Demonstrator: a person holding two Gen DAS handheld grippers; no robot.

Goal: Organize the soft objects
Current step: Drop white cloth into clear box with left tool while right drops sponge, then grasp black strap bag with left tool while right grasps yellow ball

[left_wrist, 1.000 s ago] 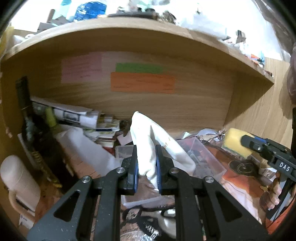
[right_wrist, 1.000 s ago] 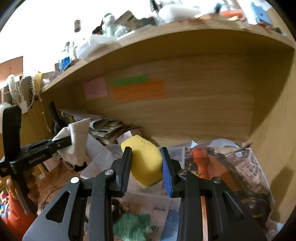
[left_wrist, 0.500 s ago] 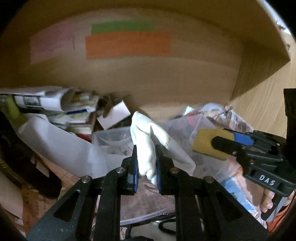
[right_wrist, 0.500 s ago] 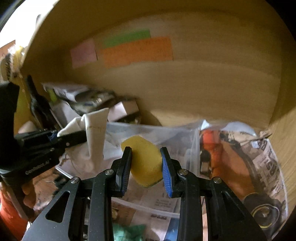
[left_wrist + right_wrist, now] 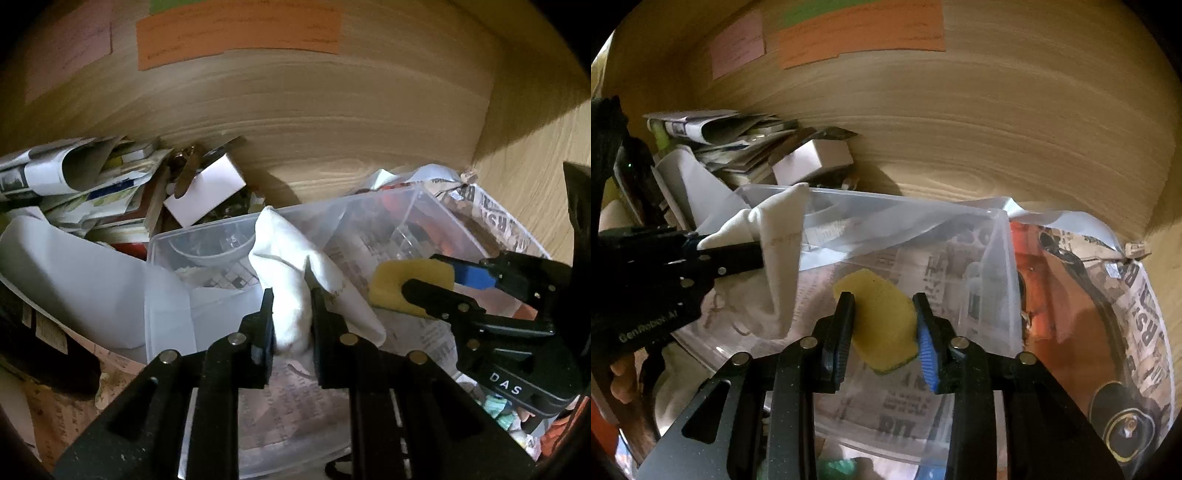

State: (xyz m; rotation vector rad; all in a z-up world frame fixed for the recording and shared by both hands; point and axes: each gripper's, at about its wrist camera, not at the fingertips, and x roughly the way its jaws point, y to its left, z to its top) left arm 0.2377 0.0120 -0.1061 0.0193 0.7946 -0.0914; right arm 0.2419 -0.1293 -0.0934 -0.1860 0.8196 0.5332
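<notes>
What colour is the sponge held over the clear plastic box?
Yellow; the sponge shows best in the right wrist view.

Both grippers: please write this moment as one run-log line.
left gripper: holds cloth | right gripper: opening, sponge between fingers | both over bin

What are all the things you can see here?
white cloth: one, white, held over the bin
yellow sponge: one, yellow, held over the bin
clear bin: one, see-through, on the newspaper
newspaper: sheets, printed, under the bin
paper notes: three, orange, green, pink, wooden back wall
paper pile: one, mixed, back left
white box: one, beside the pile
left gripper: black, shut on white cloth
right gripper: black, blue pad, jaws opening, sponge between
</notes>
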